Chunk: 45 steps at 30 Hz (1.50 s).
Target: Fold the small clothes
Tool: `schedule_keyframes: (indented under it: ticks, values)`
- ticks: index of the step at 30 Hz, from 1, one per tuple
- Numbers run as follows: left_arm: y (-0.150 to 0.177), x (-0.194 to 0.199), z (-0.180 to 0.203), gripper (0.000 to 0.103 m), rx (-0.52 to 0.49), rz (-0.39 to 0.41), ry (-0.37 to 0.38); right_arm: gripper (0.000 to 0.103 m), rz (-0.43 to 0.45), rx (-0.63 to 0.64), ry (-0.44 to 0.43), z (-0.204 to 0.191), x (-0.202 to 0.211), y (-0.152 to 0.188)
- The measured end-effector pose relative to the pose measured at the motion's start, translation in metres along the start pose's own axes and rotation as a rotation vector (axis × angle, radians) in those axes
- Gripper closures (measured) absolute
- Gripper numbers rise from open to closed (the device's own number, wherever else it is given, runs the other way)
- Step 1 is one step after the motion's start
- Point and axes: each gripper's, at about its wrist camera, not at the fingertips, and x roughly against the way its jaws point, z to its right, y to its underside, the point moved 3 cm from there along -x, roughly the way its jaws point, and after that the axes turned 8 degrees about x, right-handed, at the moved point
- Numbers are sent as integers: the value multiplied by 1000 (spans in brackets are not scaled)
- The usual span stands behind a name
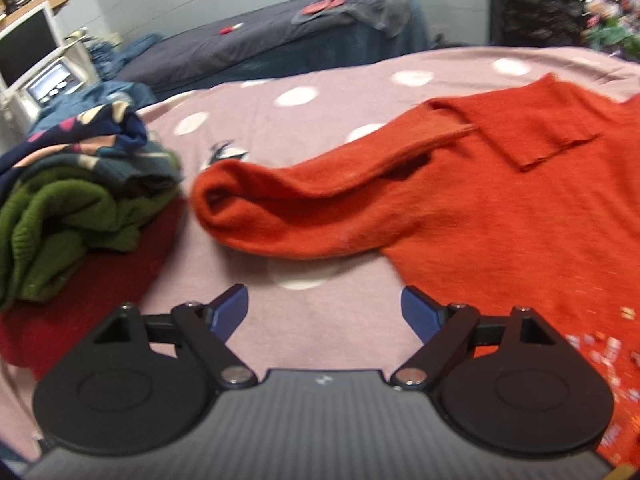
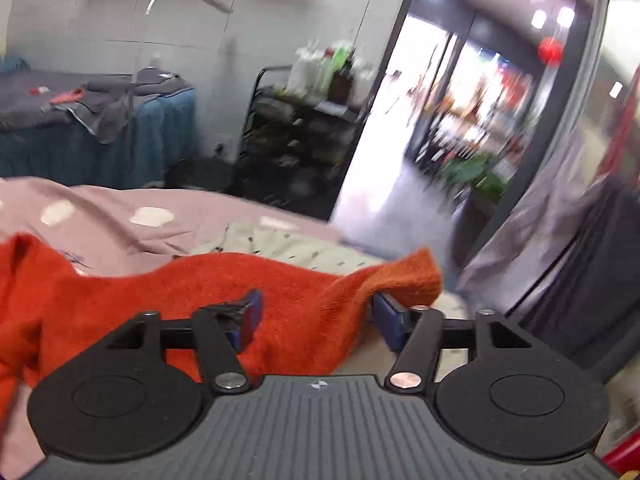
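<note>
Presently, the orange sweater (image 1: 500,208) lies spread on the bed (image 1: 280,128), over a pink polka-dot cover, filling the sector from 12 to 4 o'clock of the left wrist view. One sleeve (image 1: 288,208) extends toward 10 o'clock, its cuff ending just beside a pile of clothes (image 1: 80,184). That pile sits at 9 o'clock: a green knit above a dark red item, with a navy patterned garment on top. No container is visible; all garments rest directly on the bed.

The left gripper (image 1: 324,312) hovers with its jaws wide apart over bare cover, just beside the sweater's lower edge, holding nothing.

The right gripper (image 2: 316,320) also has its jaws spread wide. A fold of the orange sweater (image 2: 200,292) lies between the blue fingers (image 2: 252,316), with the fabric's corner raised at 1 o'clock; the fingers are not closed on it. Whether the cloth touches either pad cannot be told. A pale patterned cloth (image 2: 304,248) lies behind the sweater at 12 o'clock.
</note>
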Motion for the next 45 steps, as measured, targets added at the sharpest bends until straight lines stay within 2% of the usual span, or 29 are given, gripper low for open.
schedule_keyframes:
  ticks: [1,2,5,7,10,12,14,18,21,25,26,27,28,29,30,32,35,37,39,41,43,44,45]
  values:
    - [5,6,2,15,-24,24,34,2,17,11,11,-7,15,3]
    - [11,13,5,14,-63,56,63,2,25,10,-32,-14,29,6]
    - [34,30,16,10,-205,110,158,0,48,-32,-309,-50,82,25]
    - [51,35,25,11,-264,72,232,0,1,-46,-535,-95,106,47]
    - [77,39,35,15,-323,-4,315,1,-116,-50,-781,-153,131,86]
    - [93,43,40,19,-366,-24,357,18,-195,-28,-887,-173,124,108]
    - [106,47,42,27,-410,-34,387,26,-260,-11,-935,-188,119,121]
    - [113,47,43,29,-431,-25,425,26,-354,-64,-1002,-197,112,129]
    - [115,37,54,37,-387,-32,449,30,-372,-71,-1003,-206,122,138]
    - [118,22,82,50,-368,4,494,31,-414,-78,-1076,-222,137,144]
    - [118,21,90,51,-362,22,492,38,-401,-74,-1077,-220,146,143]
    - [117,21,96,58,-354,37,492,59,-390,-70,-1072,-222,150,143]
    - [114,22,102,72,-336,43,496,72,-392,-72,-1063,-224,149,142]
    - [108,23,104,79,-302,44,508,86,-392,-80,-1056,-224,148,142]
    - [101,26,105,89,-264,42,525,88,-389,-95,-1063,-222,148,140]
    - [82,40,102,89,-208,60,518,89,-354,-92,-1062,-214,153,131]
    - [53,75,83,89,-163,159,497,89,-262,-130,-1072,-184,167,99]
    - [39,92,65,89,-170,150,490,90,-169,-144,-1085,-154,182,73]
    - [34,107,44,95,-200,147,437,90,-126,-90,-1024,-126,194,58]
    - [34,110,26,95,-225,106,404,89,-152,-19,-931,-105,197,57]
    - [44,100,17,93,-264,18,393,89,-262,56,-925,-99,193,72]
    - [51,92,18,91,-286,-25,389,89,-279,97,-903,-100,192,81]
    - [60,82,20,82,-310,-58,386,88,-318,147,-884,-106,190,92]
